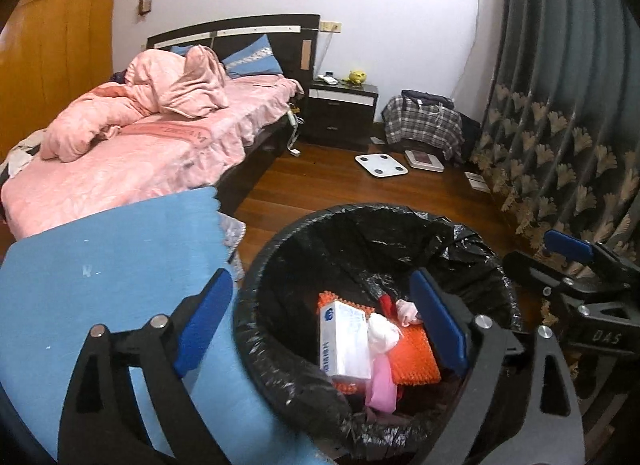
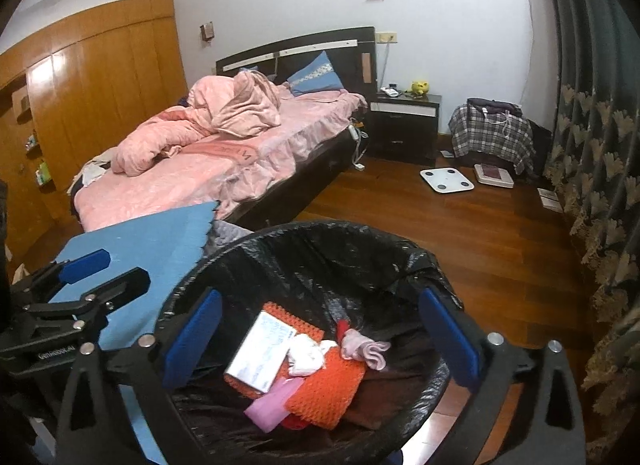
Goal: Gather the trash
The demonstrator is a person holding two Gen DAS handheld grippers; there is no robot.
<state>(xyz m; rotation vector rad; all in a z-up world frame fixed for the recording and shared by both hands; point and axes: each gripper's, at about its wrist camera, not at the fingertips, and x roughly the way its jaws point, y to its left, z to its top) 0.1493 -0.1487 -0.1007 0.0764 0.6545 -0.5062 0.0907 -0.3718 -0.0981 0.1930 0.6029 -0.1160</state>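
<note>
on the far left we see the bed [image 1: 132, 161] under its rumpled pink blanket [image 1: 160, 101], and nearer us a blue mat [image 1: 100, 265] lying beside the bin [image 1: 256, 293]. our left gripper [image 1: 324, 325] hangs over the bin's left rim, jaws spread wide and holding nothing. inside the black bin liner [image 2: 320, 261] the trash is piled: a white box [image 2: 262, 353] on an orange bumpy mat [image 2: 332, 389], crumpled white tissue [image 2: 308, 357], a pink scrap [image 2: 272, 401] and a pale pink cloth [image 2: 366, 349]. our right gripper [image 2: 320, 345] hovers over the bin, jaws spread and empty. further right on the wood floor [image 2: 500, 265] lies a white scale [image 2: 446, 179], then the patterned curtain [image 2: 600, 185]
</note>
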